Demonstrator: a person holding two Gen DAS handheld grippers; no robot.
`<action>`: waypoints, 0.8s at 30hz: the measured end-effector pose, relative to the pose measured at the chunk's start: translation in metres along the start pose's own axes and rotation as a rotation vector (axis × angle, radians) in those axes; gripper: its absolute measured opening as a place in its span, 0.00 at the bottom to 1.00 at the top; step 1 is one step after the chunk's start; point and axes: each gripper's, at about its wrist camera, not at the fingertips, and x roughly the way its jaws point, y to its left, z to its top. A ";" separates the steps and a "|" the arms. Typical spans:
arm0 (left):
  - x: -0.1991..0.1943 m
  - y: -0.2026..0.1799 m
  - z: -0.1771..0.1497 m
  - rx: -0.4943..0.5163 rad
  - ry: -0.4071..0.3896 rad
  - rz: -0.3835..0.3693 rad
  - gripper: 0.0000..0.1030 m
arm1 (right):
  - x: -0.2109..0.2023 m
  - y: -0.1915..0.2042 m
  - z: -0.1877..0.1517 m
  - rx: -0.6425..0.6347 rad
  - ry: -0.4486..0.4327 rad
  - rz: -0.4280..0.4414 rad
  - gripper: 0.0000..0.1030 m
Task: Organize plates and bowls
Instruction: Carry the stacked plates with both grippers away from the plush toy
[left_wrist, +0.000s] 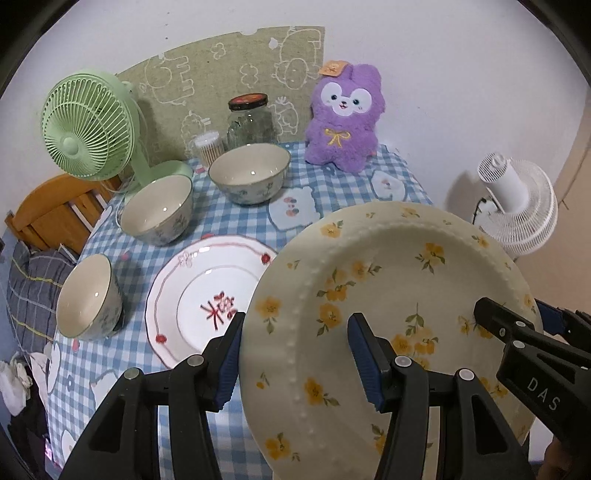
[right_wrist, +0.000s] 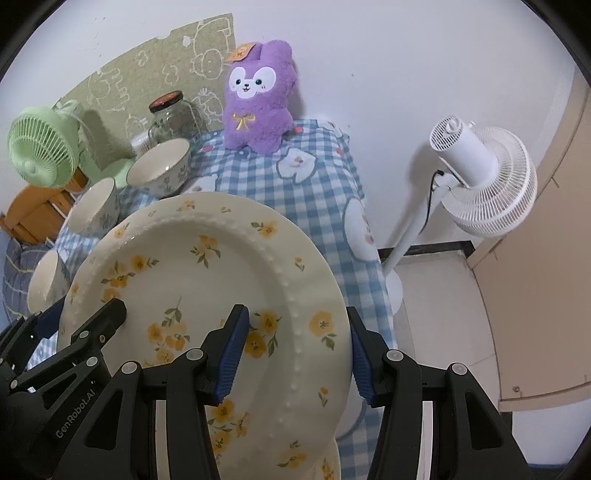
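Yellow-flowered plate hung tilted above the checked table, carried between both tools. On its left rim we found the left gripper clamped, one finger over the face, one behind. The red-trimmed plate lay flat just left of and below it, the likely stacking spot. On the right rim the right gripper gripped likewise.

three bowls, two plates, two fans, one plush toy, one jar.
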 end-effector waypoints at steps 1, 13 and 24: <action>-0.001 0.001 -0.006 0.004 0.002 -0.005 0.54 | -0.002 0.001 -0.006 -0.001 0.000 -0.006 0.53; -0.003 0.007 -0.050 0.027 0.041 -0.054 0.54 | -0.005 0.005 -0.052 0.002 0.032 -0.035 0.53; 0.003 0.006 -0.081 0.049 0.065 -0.072 0.54 | 0.002 0.003 -0.085 0.011 0.064 -0.047 0.53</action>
